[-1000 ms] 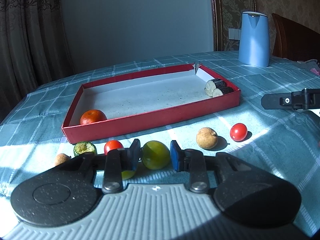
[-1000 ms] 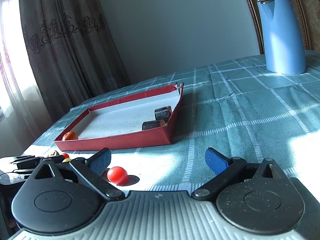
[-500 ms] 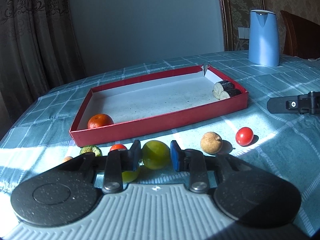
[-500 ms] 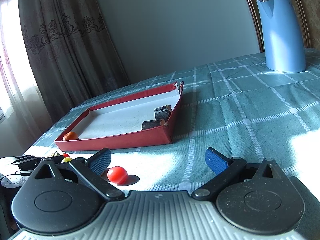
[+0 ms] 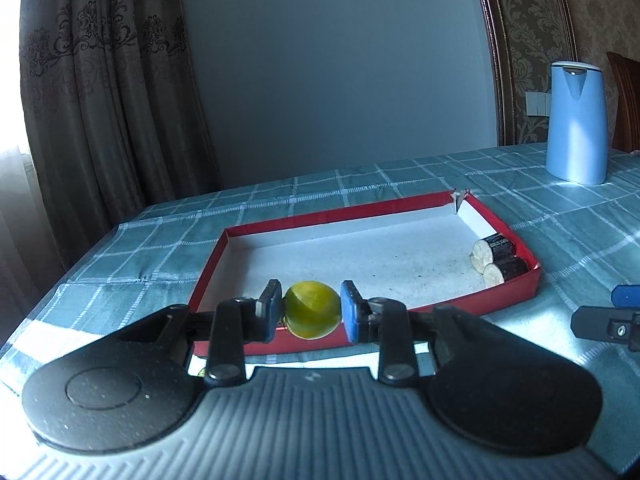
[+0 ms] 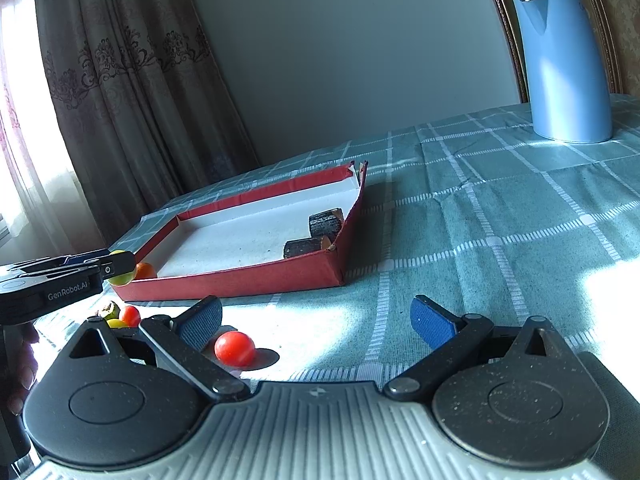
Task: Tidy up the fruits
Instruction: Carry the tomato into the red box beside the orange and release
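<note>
My left gripper (image 5: 311, 313) is shut on a yellow-green round fruit (image 5: 312, 314) and holds it in the air at the near left rim of the red tray (image 5: 516, 293). It also shows in the right wrist view (image 6: 120, 268), with the fruit (image 6: 121, 278) at the tray's left corner beside an orange (image 6: 145, 270) inside. Two dark cut pieces (image 5: 496, 258) lie at the tray's right end. My right gripper (image 6: 316, 322) is open and empty, low over the cloth. A red cherry tomato (image 6: 234, 348) lies by its left finger.
A blue kettle (image 5: 576, 122) stands at the far right on the checked tablecloth. On the cloth left of the right gripper lie a second red tomato (image 6: 130, 315), a green cut fruit (image 6: 110, 310) and a yellow fruit (image 6: 117, 323). A curtain hangs at the left.
My left gripper has lifted the yellow-green fruit off the cloth and carried it up to the tray's near left rim. The right gripper has stayed still and open.
</note>
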`<state>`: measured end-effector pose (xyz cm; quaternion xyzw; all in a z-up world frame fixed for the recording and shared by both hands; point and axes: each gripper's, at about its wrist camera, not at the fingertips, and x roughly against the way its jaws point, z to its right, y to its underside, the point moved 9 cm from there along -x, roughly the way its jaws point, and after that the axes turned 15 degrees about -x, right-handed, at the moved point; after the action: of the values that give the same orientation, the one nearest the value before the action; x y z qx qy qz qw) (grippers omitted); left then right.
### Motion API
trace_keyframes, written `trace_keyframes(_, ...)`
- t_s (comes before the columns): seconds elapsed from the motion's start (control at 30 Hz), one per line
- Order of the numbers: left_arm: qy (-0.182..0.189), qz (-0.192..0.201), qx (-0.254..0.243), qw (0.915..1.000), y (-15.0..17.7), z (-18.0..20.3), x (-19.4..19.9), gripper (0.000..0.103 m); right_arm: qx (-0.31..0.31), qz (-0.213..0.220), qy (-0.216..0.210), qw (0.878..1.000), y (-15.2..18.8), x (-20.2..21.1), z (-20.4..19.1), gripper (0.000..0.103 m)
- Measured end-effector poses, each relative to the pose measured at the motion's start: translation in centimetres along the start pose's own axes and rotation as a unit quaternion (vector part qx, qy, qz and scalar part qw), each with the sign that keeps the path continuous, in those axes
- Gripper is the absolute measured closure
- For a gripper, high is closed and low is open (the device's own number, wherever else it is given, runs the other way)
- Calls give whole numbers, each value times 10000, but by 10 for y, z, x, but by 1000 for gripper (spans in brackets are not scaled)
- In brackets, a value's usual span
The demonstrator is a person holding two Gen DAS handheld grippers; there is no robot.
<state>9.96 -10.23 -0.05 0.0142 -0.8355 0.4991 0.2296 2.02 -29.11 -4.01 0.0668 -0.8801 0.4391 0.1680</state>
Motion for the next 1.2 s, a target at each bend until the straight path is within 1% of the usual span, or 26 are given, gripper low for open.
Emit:
trace_keyframes(0.1, -44, -56, 125, 9999, 6, -11, -5, 75, -5, 0, -11, 10000, 0, 0, 0, 2)
trace_keyframes(0.23, -19, 107, 333, 9994, 17, -34, 3, 74, -19, 14, -38, 10000, 0, 1, 0, 2)
trace_keyframes(0.3, -223, 110, 363, 9990, 23, -53, 6, 74, -36, 26, -63, 10000, -1, 2, 0, 2)
trace_keyframes(0.37, -300, 121, 518, 9981, 26, -72, 9, 74, -39, -1, -72, 10000, -1, 2, 0, 2)
trace_keyframes(0.47, -567, 162, 597, 9965, 22, -96, 14, 75, -5, -51, -72, 10000, 0, 1, -1, 2)
trace_keyframes(0.5, -582, 179, 589, 9964, 19, -99, 13, 75, -1, -55, -77, 10000, 0, 1, -2, 2)
trace_keyframes(0.57, -569, 178, 559, 9967, 11, -97, 9, 75, -11, -58, -86, 9999, 0, 1, -1, 2)
trace_keyframes(0.67, -412, 170, 491, 9978, -1, -78, -6, 74, -20, -79, -89, 9999, 0, 1, -1, 2)
trace_keyframes(0.73, -198, 44, 486, 9986, -7, -59, -23, 74, -22, -89, -92, 9999, 0, 0, -1, 2)
trace_keyframes(0.8, -89, -132, 484, 9987, -10, -41, -39, 74, -28, -92, -96, 9999, 0, 0, -1, 2)
trace_keyframes(0.9, -82, -432, 459, 9980, -9, -23, -62, 74, -39, -102, -101, 9999, 0, -1, 0, 2)
trace_keyframes(1.03, -48, -863, 528, 9949, 4, -14, -82, 74, -43, -109, -113, 9999, 0, -1, 0, 2)
trace_keyframes(1.13, -70, -1019, 543, 9933, 12, -14, -87, 74, -40, -115, -109, 9999, 1, -1, -1, 2)
trace_keyframes(1.2, -59, -997, 548, 9935, 14, -15, -88, 74, -40, -116, -107, 9999, 1, -1, -1, 2)
